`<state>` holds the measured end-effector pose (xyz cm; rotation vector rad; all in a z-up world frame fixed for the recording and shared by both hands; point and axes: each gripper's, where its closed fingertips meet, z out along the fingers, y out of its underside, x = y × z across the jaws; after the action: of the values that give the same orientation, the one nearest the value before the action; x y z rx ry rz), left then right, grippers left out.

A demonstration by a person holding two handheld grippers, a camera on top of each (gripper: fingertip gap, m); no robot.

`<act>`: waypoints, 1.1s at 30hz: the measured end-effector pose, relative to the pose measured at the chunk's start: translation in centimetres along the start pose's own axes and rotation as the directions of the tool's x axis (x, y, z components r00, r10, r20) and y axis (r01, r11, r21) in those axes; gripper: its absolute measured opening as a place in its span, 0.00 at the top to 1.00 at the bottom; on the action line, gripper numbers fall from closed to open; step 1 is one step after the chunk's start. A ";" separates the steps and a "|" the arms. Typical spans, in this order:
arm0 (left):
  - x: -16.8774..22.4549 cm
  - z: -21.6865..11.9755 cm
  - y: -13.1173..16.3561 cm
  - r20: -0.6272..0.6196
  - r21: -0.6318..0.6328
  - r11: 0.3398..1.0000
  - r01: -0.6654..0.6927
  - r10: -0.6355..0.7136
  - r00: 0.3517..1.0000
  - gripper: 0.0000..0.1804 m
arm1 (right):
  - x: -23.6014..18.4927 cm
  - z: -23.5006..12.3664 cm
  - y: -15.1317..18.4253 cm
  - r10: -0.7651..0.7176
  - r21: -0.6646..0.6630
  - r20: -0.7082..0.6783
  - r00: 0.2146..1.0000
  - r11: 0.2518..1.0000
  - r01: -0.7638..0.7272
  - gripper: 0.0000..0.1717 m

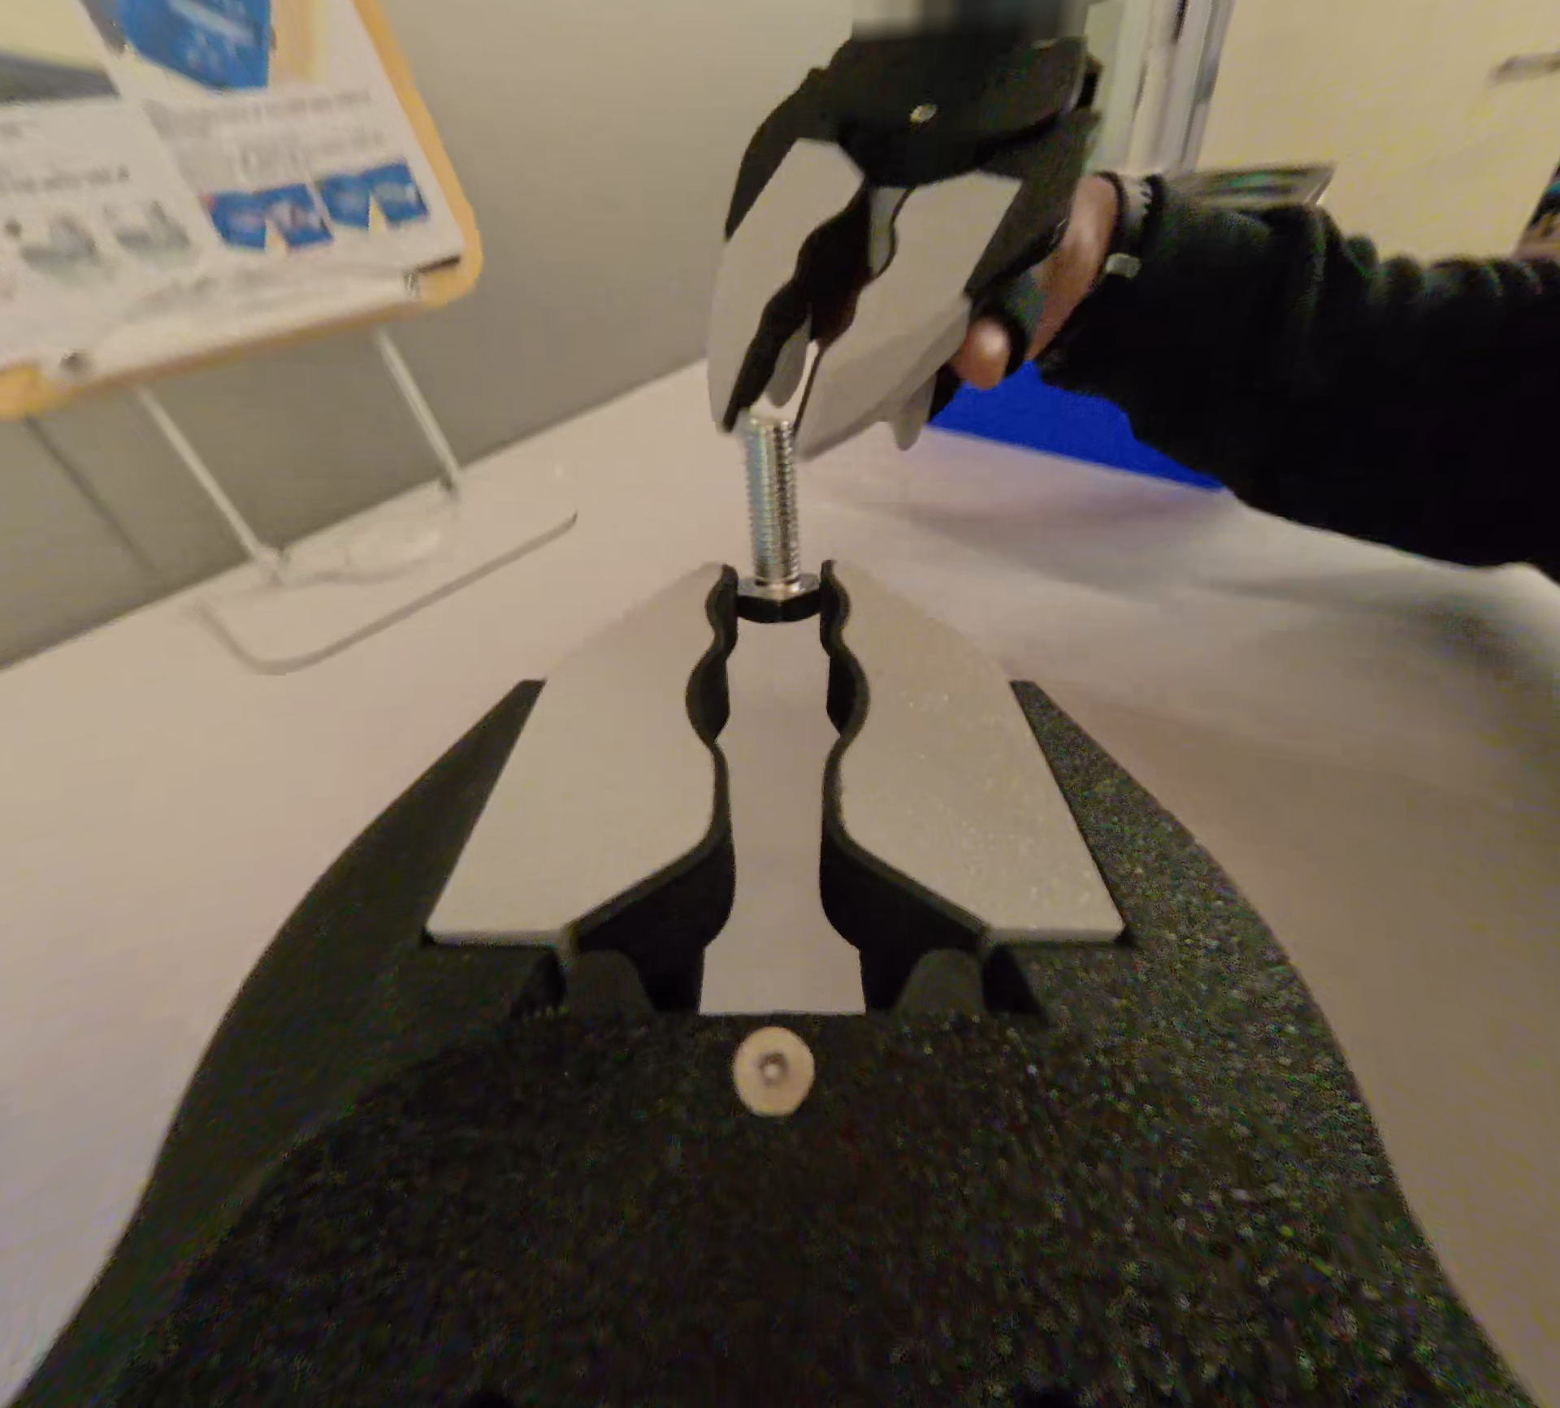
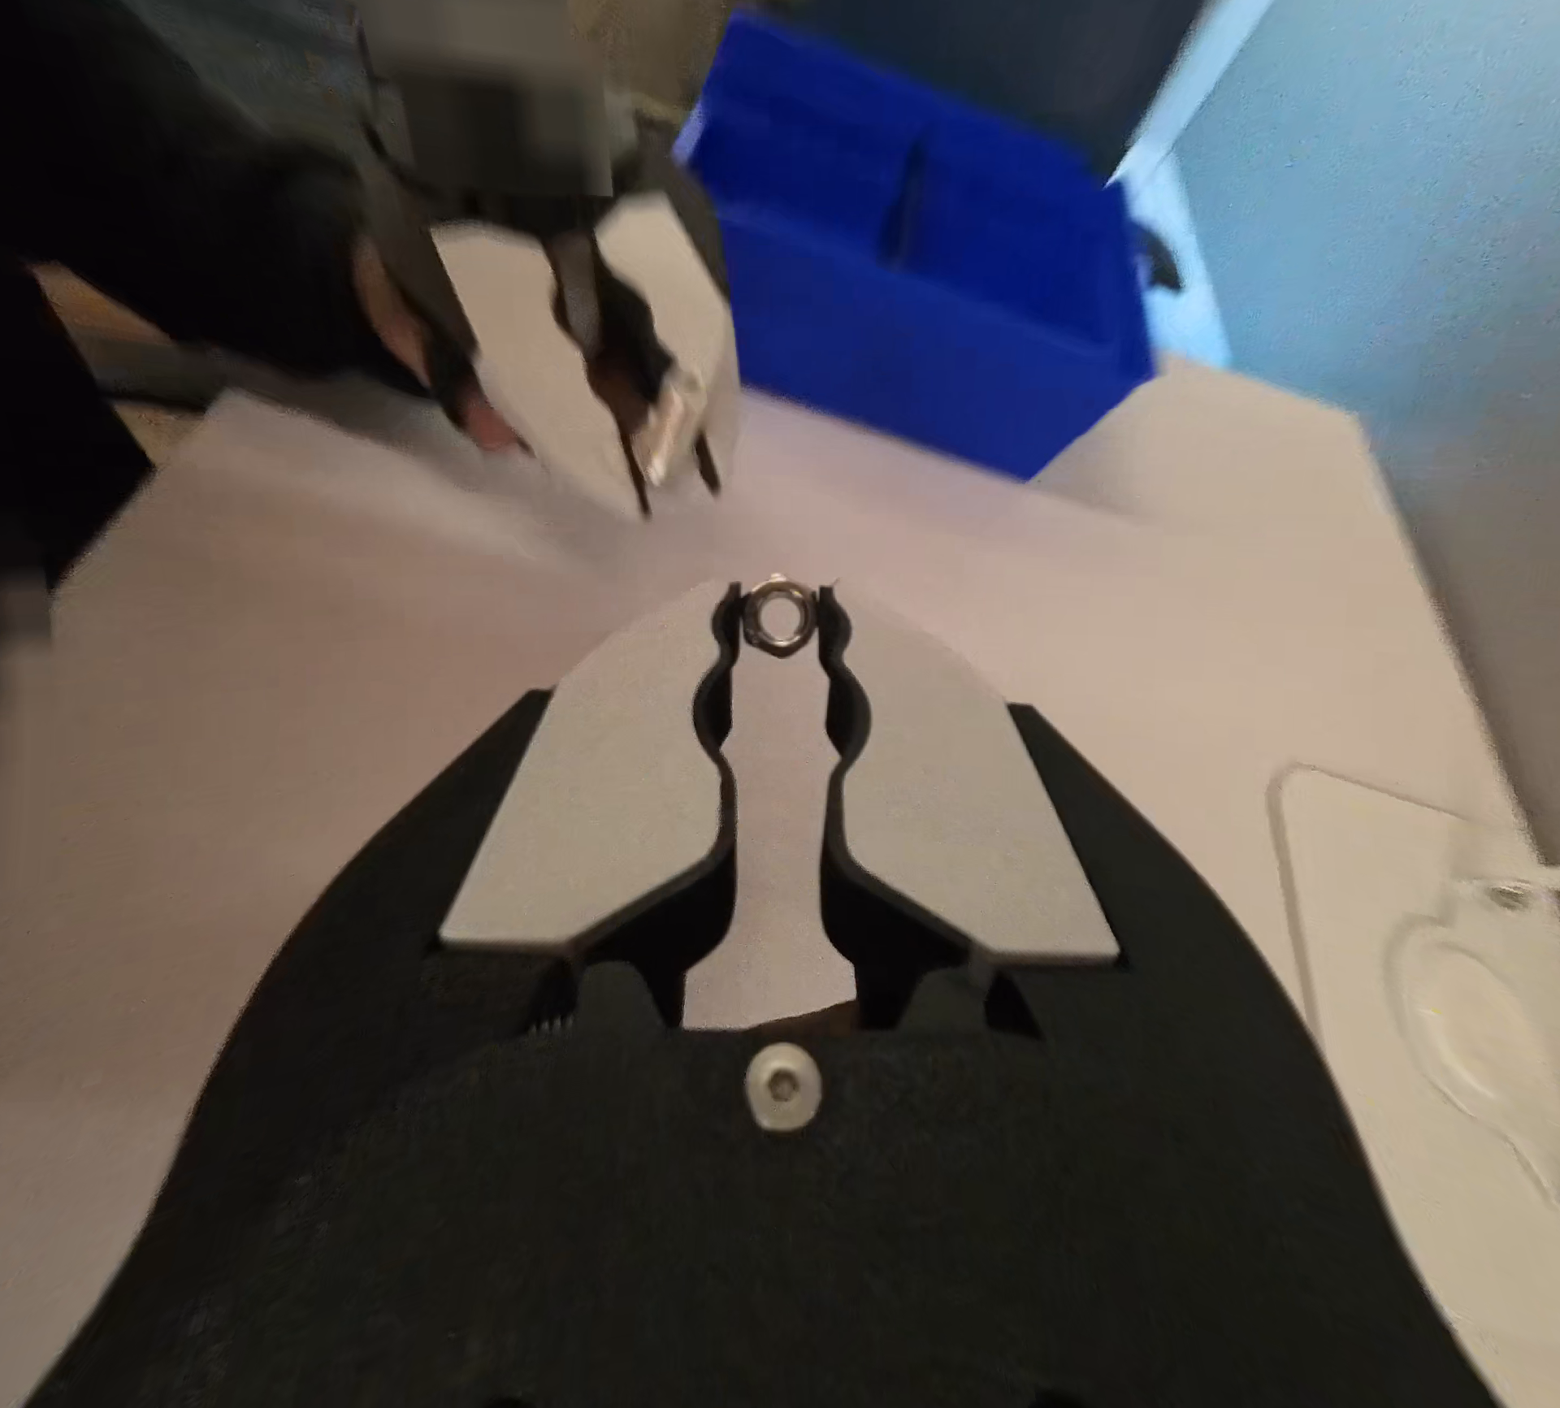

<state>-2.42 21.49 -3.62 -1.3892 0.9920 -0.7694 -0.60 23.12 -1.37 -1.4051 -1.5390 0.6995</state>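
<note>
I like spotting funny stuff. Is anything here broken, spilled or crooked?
Nothing stands out. The left gripper holds a shiny bolt upright by its head, the right gripper pinches a small nut, and the blue bin sits square on the white table.

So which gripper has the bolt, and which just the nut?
The left gripper clamps the silver bolt by its hex head, threads pointing up. The right gripper pinches only the small hex nut.
</note>
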 end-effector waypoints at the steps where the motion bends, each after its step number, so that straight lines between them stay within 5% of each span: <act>1: -0.1 1.7 -0.6 -0.016 0.027 1.000 -0.004 0.005 1.000 0.90 | 0.4 -1.6 -0.9 -0.002 0.027 -0.033 0.999 1.000 0.003 0.90; 8: 1.9 9.3 1.6 -0.099 0.031 0.999 -0.028 0.031 0.995 0.90 | -1.0 -6.1 1.7 -0.003 -0.145 -0.060 0.998 0.989 -0.006 0.90; 22: 4.6 8.9 3.0 -0.179 0.034 0.994 -0.107 0.112 0.977 0.90 | -3.4 -4.4 4.6 0.022 -0.320 0.105 0.994 0.947 0.013 0.90; 33: 5.1 8.5 3.2 -0.193 0.026 0.989 -0.145 0.147 0.970 0.90 | -4.3 -3.3 4.4 0.010 -0.333 0.155 0.988 0.942 0.042 0.90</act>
<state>7.02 20.75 -7.98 -1.2324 1.2260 -0.8098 4.04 19.23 -4.92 -1.6158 -1.8567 0.5632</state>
